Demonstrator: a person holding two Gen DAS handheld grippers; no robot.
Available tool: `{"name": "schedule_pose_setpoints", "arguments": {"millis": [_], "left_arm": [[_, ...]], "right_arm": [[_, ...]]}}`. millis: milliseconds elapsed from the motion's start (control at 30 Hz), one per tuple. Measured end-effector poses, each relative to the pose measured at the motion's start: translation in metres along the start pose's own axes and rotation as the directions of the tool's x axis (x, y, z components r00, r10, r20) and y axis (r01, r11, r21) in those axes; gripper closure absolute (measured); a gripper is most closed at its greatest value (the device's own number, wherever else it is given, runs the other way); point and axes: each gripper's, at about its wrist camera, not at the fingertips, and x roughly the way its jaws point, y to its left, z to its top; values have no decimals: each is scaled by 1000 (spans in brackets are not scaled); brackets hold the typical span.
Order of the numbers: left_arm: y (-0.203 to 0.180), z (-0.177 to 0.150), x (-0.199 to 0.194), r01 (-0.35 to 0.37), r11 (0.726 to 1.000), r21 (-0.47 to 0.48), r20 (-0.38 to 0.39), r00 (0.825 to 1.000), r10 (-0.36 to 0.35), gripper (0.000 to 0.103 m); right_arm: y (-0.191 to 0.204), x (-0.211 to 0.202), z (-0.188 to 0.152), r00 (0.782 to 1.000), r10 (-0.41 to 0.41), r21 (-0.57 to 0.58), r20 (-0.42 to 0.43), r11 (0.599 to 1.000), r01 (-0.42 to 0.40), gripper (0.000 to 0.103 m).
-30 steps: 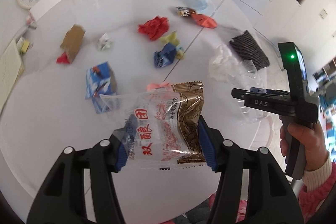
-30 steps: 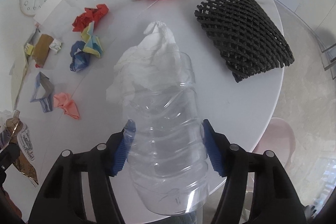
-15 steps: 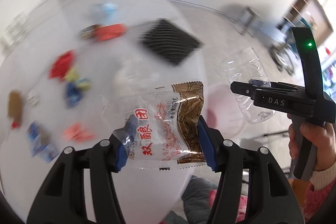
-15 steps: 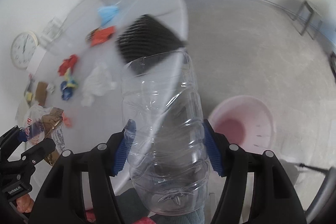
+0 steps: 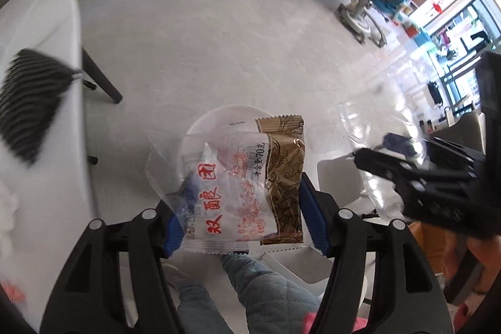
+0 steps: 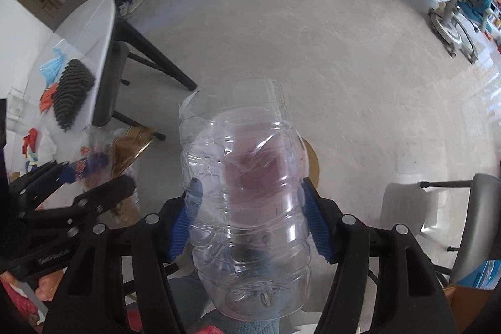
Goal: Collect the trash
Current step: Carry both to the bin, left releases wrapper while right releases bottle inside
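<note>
Bin (image 5: 200, 127) mostly hidden behind wrapper (image 5: 241, 187); bottle (image 6: 247, 208) blurs it.

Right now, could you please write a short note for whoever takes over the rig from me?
Left tool: shut on the snack wrapper, held over the pale bin on the floor.
Right tool: shut on the cut clear bottle, also off the table, with the bin's pinkish inside showing through it.
Done: both pieces lifted away from the table.
Left: drop both in the bin, then fetch the black foam net, blue mask and crumpled papers.
</note>
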Motion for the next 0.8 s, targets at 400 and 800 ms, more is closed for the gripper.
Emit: {"name": "schedule_pose_setpoints", "arguments": {"millis": [400, 800], "left_arm": [[-7, 15, 25, -17, 1000, -10, -50, 999, 16, 18], [-11, 17, 13, -24, 1000, -11, -41, 999, 24, 17]], "right_arm": [[-21, 24, -2, 999, 32, 38, -32, 999, -31, 39], [-22, 22, -6, 999, 27, 41, -24, 999, -26, 38]]}}
